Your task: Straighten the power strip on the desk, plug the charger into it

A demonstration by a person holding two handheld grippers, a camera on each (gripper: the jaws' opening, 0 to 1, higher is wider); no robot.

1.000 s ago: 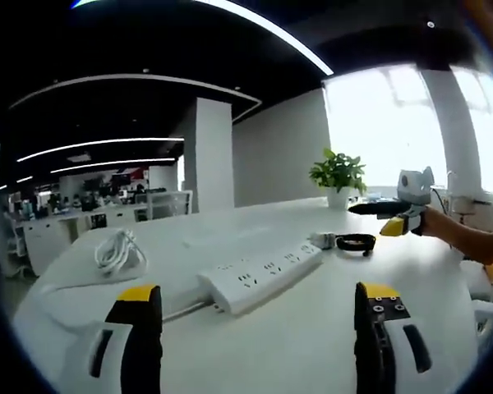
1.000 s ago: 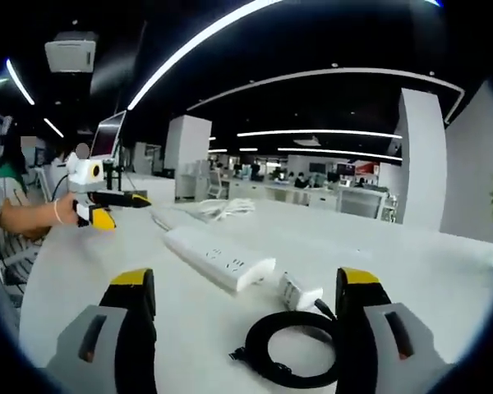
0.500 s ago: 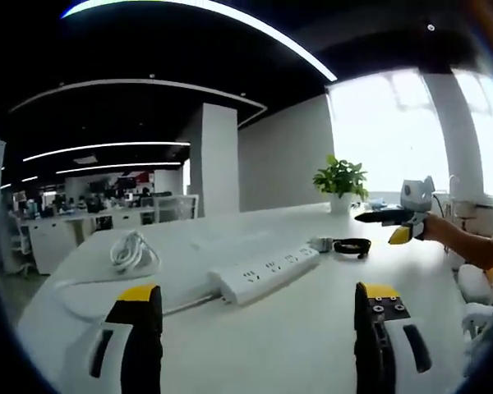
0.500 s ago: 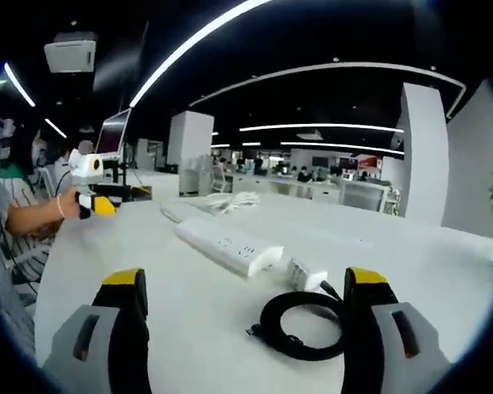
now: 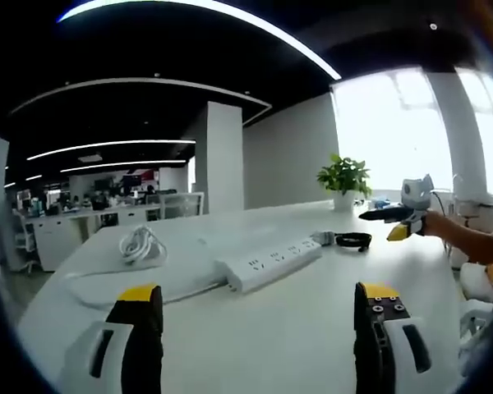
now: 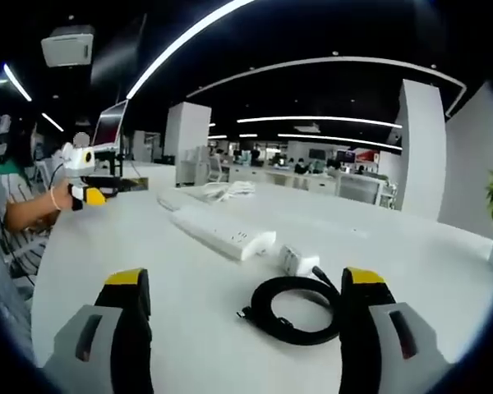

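White fills the long desk (image 5: 312, 328), and on it lies the white power strip (image 5: 269, 263), set at a slant across the left gripper view with its sockets facing up. Its cord runs off toward a loose white coil of cable (image 5: 142, 246) farther back on the desk. Just past the strip's far end sits the charger (image 5: 324, 238), a small white block, with its black cable looped (image 5: 353, 240) beside it.

In the right gripper view the same charger (image 6: 298, 261) rests just beside the near end of the power strip (image 6: 222, 233), apparently not plugged in, though the gap is hard to judge. Its black cable coil (image 6: 296, 309) lies on the desk between that view's own jaws.

The left gripper (image 5: 257, 308) hovers above the desk, jaws wide apart with nothing between them. The right gripper (image 6: 244, 287) is likewise spread and holds nothing. A potted plant (image 5: 343, 177) stands at the desk's far edge by the bright window.
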